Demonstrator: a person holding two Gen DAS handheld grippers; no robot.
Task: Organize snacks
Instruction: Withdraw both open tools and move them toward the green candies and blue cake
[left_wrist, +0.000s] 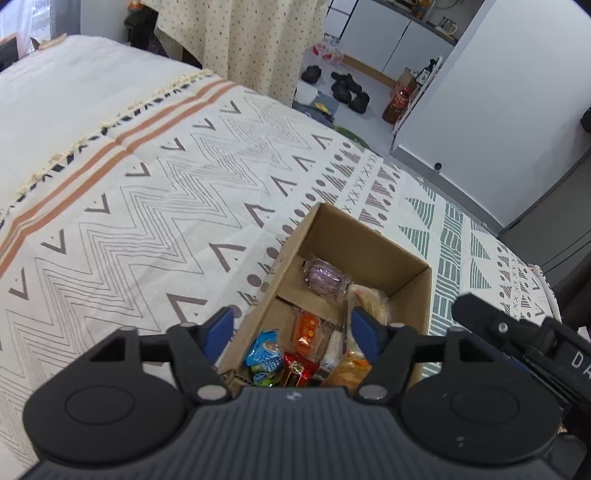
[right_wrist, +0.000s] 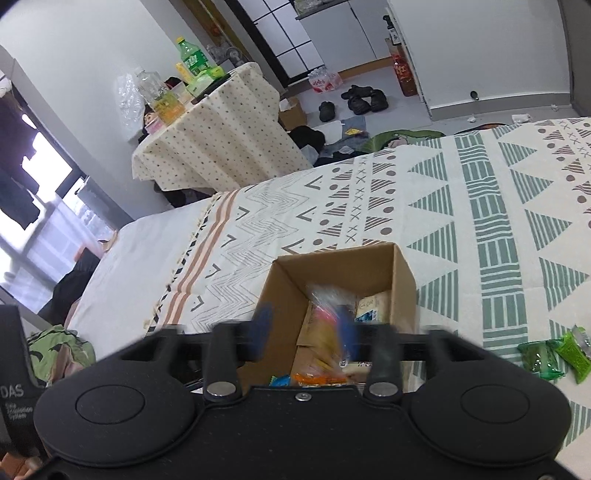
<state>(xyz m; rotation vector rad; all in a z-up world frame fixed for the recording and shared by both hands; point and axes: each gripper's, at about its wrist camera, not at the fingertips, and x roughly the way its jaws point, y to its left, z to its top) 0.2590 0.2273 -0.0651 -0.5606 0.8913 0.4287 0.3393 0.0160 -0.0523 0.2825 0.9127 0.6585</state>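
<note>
My left gripper (left_wrist: 291, 332) and right gripper (right_wrist: 304, 328) both stand open and empty over the brown cardboard box (left_wrist: 373, 236) at lower centre. Only the right view shows green snack packets (right_wrist: 554, 356) at right edge.

A patterned bedspread (left_wrist: 155, 192) with zigzags, triangles and orange stripes covers the bed; green triangle bands run along its right part. Beyond the bed's far edge stands a small table under a dotted cream cloth (right_wrist: 218, 136), bearing a green bottle (right_wrist: 192, 57) and a clear container of yellow liquid (right_wrist: 167, 103). Farther off, dark shoes (right_wrist: 360, 99) lie on the pale floor near white cabinets (left_wrist: 384, 33).
</note>
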